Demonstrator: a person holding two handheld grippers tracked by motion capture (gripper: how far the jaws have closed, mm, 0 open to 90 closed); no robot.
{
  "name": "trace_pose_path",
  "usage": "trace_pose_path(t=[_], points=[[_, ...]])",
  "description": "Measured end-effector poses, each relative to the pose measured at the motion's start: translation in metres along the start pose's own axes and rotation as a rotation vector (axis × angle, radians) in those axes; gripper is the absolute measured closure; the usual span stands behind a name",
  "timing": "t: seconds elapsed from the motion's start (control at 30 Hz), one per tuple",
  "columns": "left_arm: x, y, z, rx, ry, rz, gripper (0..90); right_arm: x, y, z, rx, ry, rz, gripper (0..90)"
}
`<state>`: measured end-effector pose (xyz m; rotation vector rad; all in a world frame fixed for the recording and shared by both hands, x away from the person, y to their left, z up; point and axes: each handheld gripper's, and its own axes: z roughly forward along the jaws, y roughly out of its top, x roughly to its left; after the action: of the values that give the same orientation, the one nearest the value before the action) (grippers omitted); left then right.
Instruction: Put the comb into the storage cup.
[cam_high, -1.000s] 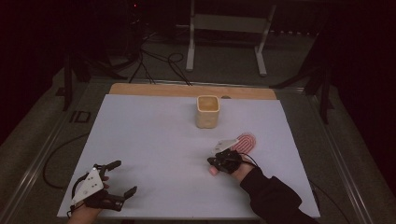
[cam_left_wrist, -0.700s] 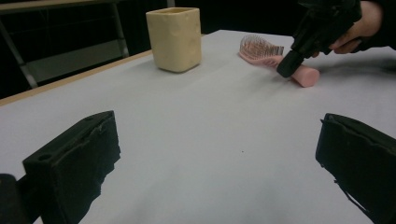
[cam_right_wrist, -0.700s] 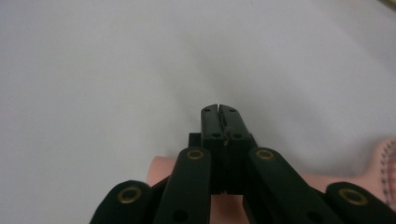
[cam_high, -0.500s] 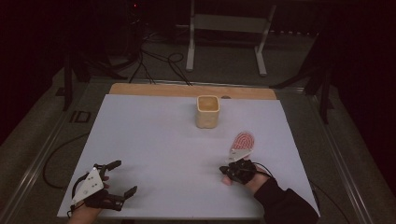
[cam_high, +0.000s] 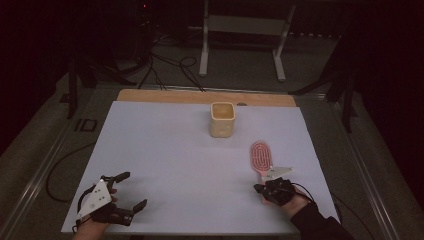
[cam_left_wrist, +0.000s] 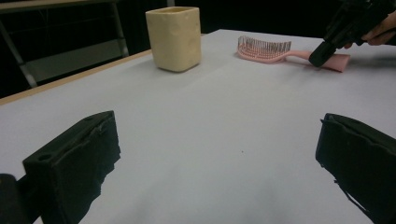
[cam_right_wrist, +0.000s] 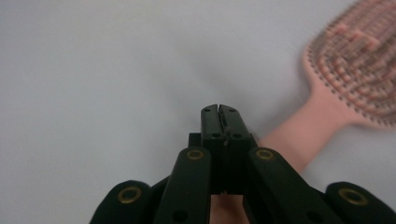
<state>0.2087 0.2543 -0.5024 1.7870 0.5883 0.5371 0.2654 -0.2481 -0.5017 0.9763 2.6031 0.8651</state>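
— While the right gripper (cam_right_wrist: 218, 108) sits low over the table (cam_high: 165, 150), how do its jaws stand?

— Pressed flat together, nothing between them. The pink hairbrush (cam_right_wrist: 355, 79) lies just beside them; its handle runs down past the closed tips, and I cannot tell whether it touches them.

— Where is the brush on the table?

— Near the right edge, bristles up, head pointing toward the far side, handle toward the right hand (cam_high: 295, 205). A cream cup (cam_high: 222, 119) stands upright well apart from it, near the far middle.

— And the left gripper (cam_high: 122, 192)?

— Near the front left corner, jaws spread wide, with bare table between them.

— Any writing or brand marks?

— None I can read. The cup's sides look plain, the brush blurs up close, and the gripper shows brass rivets, no lettering.
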Motion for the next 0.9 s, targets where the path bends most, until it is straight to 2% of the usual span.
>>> trace_pose_path(t=[0.3, 0.47, 0.67, 0.9], points=[[0.0, 0.0, 0.0, 0.001, 0.001, -0.002, 0.0, -0.016, -0.018, -0.014, 0.01, -0.053, 0.047, 90.0], [-0.001, 0.0, 0.001, 0.002, 0.001, -0.001, 0.0, -0.023, -0.025, -0.02, 0.023, -0.076, 0.052, 90.0], [-0.001, 0.0, 0.001, 0.003, 0.0, 0.0, 0.0, -0.037, -0.036, -0.028, 0.022, -0.119, 0.092, 90.0], [-0.001, 0.0, 0.001, 0.003, 0.001, 0.003, 0.0, -0.049, -0.041, -0.032, 0.036, -0.147, 0.105, 90.0]])
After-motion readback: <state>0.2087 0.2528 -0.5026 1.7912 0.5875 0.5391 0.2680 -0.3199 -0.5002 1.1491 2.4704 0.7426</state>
